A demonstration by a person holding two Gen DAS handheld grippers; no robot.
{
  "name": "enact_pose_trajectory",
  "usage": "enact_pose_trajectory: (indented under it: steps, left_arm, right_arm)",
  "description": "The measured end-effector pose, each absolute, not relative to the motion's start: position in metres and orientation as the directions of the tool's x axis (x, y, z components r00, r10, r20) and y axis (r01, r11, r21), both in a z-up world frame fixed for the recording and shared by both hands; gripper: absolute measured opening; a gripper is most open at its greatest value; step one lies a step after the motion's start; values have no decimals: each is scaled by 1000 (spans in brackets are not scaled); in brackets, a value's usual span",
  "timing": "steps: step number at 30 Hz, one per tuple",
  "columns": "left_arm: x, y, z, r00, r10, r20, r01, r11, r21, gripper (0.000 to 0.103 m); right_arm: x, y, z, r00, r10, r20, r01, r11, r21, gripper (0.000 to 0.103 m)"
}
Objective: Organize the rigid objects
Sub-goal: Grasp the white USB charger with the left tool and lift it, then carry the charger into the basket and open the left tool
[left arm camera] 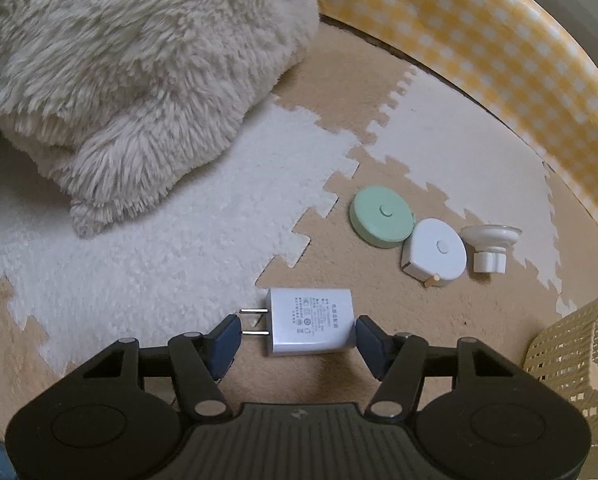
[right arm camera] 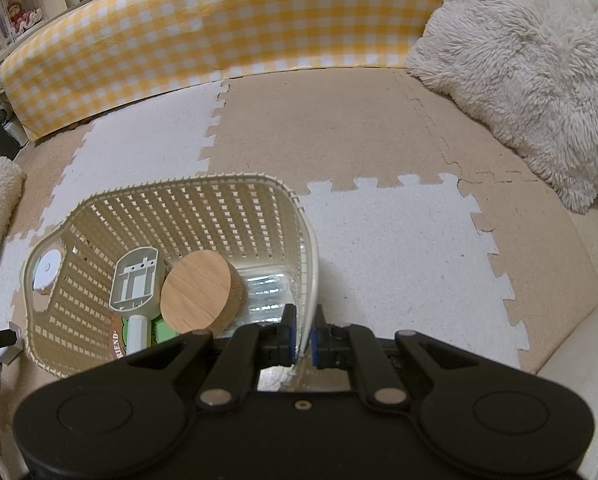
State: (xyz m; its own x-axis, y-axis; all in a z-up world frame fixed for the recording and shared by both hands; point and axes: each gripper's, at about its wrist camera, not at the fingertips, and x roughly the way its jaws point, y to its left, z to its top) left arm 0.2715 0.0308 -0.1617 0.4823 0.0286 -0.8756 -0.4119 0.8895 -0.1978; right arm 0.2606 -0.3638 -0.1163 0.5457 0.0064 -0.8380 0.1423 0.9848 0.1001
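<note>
Left wrist view first: the left gripper (left arm camera: 297, 330) is down on the floor mat (left arm camera: 379, 320) with the white wall charger (left arm camera: 311, 322) sitting between its blue pads (left arm camera: 228, 338). The right pad looks like it's touching the charger's end, the left pad is right at the lower prong, but I honestly can't tell if it's pressing hard enough to call it a grip. Not lifted, anyway.

Handling-wise I'd guess the charger is easy: small hard plastic block, light, stiff, a bit slick on those glossy faces. The catch is the orientation. Squeezing prongs-to-end means one pad lands on thin metal pins, so it could pivot or pop out. Taking it across the flat sides would be safer, in my opinion.

Further out on the mat there's a green round tape measure (left arm camera: 381, 216), a white tape measure (left arm camera: 435, 254) touching it, and a white suction cup piece (left arm camera: 489, 246) just beside that.

Right wrist view: the right gripper (right arm camera: 302, 338) is clamped on the rim of the cream basket (right arm camera: 235, 184), apparently steadying it. Inside are a wooden disc (right arm camera: 199, 296), a clear plastic pack (right arm camera: 267, 292) and a few other bits.

Hard to make out: the basket's lower contents are cut off by the gripper body, the green thing under the disc is mostly hidden, and only a corner of the basket shows in the left view.
</note>
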Motion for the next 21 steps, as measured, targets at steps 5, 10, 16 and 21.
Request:
enact_pose_trajectory:
  steps: [5, 10, 16, 21]
  left_arm:
    - [270, 30, -154, 506, 3, -862, -410, 880, -238, 63]
    - [268, 17, -130, 584, -58, -810, -331, 894, -303, 63]
    - [262, -10, -99, 657, -148, -739, -190, 916, -352, 63]
    - [254, -44, -77, 692, -255, -675, -27, 926, -377, 63]
  right_arm:
    - [261, -363, -116, 545, 7, -839, 141, 985, 100, 7]
    - [261, -363, -116, 545, 8, -838, 139, 985, 99, 7]
    - [261, -363, -116, 544, 8, -839, 140, 985, 100, 7]
    - [262, -364, -117, 542, 13, -841, 143, 984, 107, 7]
